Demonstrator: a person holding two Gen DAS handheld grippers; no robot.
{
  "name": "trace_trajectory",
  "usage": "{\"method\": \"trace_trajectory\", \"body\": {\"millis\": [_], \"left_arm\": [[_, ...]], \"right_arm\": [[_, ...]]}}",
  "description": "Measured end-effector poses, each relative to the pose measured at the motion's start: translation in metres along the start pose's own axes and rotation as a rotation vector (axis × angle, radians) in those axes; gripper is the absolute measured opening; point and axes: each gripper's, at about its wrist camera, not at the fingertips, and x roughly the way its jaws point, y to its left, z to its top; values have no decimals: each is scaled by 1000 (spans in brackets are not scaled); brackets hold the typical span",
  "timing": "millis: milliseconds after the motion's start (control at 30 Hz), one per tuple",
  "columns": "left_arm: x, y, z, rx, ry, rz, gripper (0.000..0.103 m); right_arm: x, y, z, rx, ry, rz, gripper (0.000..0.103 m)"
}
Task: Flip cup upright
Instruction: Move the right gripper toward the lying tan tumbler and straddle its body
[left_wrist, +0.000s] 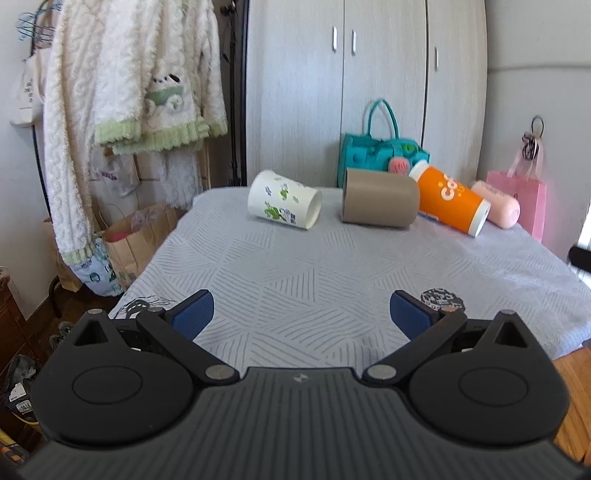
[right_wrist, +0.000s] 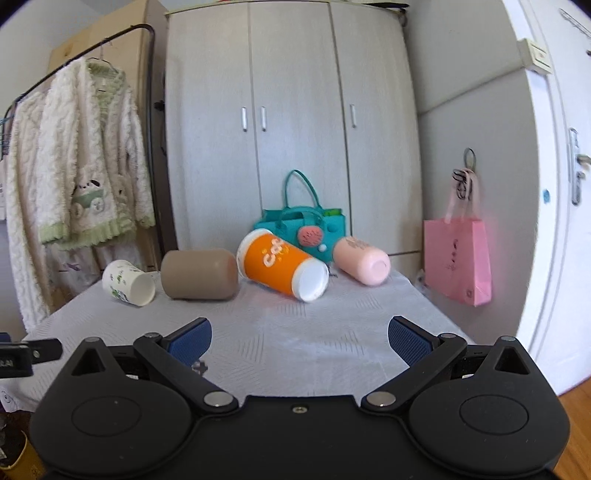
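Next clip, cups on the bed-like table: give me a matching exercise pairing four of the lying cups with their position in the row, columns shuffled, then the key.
Things:
1. white floral cup
2. tan cup
3. orange cup
4. pink cup

Places, seen from the right wrist camera:
A. second from right
B. far left
C. far right
D. second from left

Pairs: 1-B, 2-D, 3-A, 4-C

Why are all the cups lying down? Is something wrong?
Yes. All four lie tipped on their sides at the table's far end: white leaf-print cup, tan cup, orange cup, pink cup. Nothing looks spilled or broken.
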Motion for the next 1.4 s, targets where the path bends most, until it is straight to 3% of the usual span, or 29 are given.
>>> {"method": "trace_trajectory", "body": {"millis": [333, 533, 933, 1200, 1400], "left_arm": [[32, -2, 43, 71, 97, -58, 103], [46, -8, 64, 79, 114, -92, 103], [87, -5, 90, 28, 154, -148, 103], [121, 8, 94, -101, 176, -202, 103], [148, 13, 95, -156, 210, -216, 103]], "right_arm": [[21, -11, 51, -122, 98, 365, 103], [43, 8, 77, -312, 211, 492, 103], [90, 61, 94, -617, 259, 597, 97], [129, 89, 101, -790, 268, 581, 97], [173, 105, 100, -877, 361, 572, 92]]}}
